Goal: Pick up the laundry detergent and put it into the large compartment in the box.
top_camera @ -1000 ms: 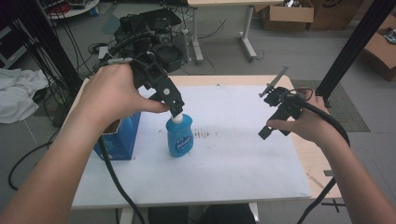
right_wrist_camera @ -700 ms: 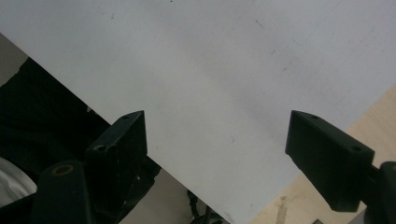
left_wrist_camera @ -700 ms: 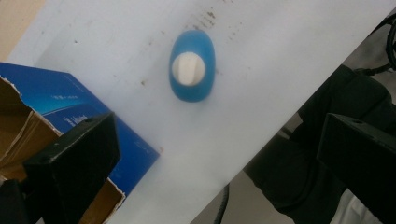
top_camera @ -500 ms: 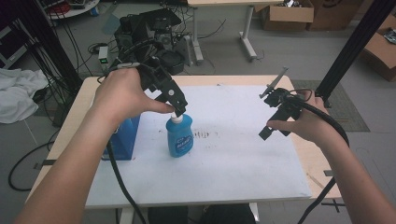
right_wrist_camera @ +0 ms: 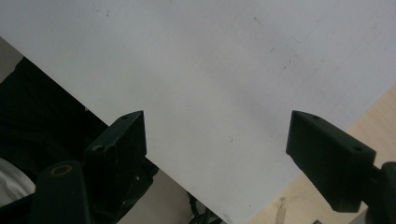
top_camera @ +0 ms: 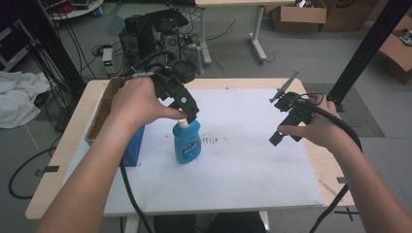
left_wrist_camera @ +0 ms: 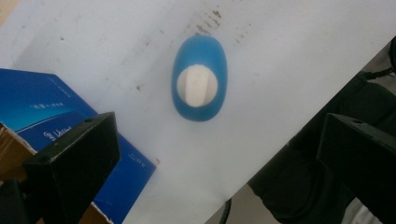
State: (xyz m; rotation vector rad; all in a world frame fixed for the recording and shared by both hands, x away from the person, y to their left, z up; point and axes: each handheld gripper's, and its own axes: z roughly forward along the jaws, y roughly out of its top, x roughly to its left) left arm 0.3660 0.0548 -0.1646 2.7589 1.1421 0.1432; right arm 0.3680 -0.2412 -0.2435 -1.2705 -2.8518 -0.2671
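One blue bottle [top_camera: 187,141] with white cap, upright just right of one blue box [top_camera: 132,145]; left gripper [left_wrist_camera: 205,154] spread wide above the bottle, right gripper [right_wrist_camera: 215,140] released, well right

Blue bottle [left_wrist_camera: 199,86] with white cap [left_wrist_camera: 196,86] upper centre, seen from above; blue box [left_wrist_camera: 56,130] lower left; left gripper [left_wrist_camera: 219,163] jaws wide apart.

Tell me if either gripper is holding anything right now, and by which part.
Nothing is held. The left gripper hangs open above the blue bottle, its jaws apart on either side of the white cap. The right gripper is open over the bare white board.
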